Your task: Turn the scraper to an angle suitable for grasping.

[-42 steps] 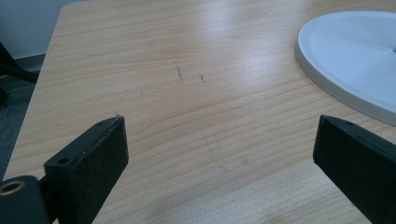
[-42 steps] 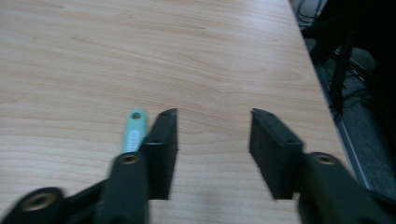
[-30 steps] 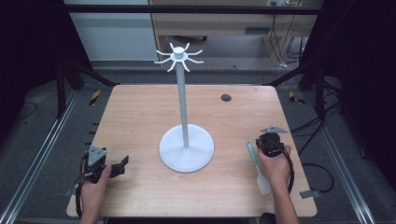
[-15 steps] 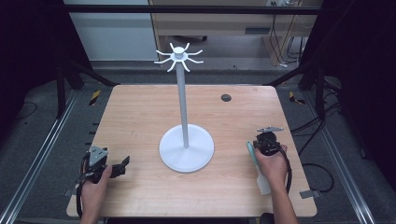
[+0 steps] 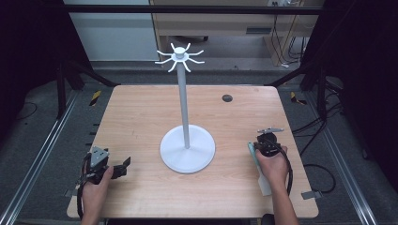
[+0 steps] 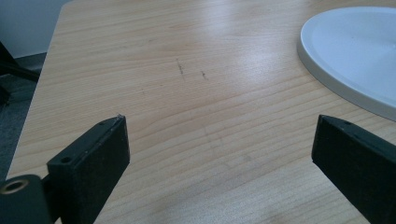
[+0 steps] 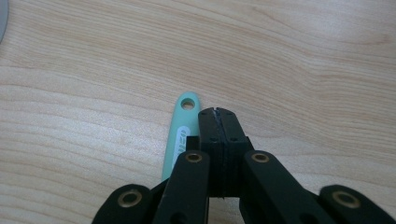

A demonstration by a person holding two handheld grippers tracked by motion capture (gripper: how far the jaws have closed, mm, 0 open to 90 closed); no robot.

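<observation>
Flat beside the right gripper (image 7: 218,114), jaws pressed together empty, lies a mint-green tool (image 7: 180,135) with a holed handle tip.

White marks on the mint handle (image 7: 180,140) — unreadable.

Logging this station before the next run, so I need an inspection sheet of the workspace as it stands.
Surface: wooden table, bare wood with faint scuff marks.
Job's things: white stand with hooked top, upright mid-table; mint green utensil lying flat, hanging hole at its tip.
Clutter: small dark disc near the far edge.
Grippers: left gripper open over bare wood; right gripper shut, empty, beside the utensil.
Cables: black cable looping from right gripper; more on floor at right.
Surroundings: metal rails, dark frame, cabinet behind.
</observation>
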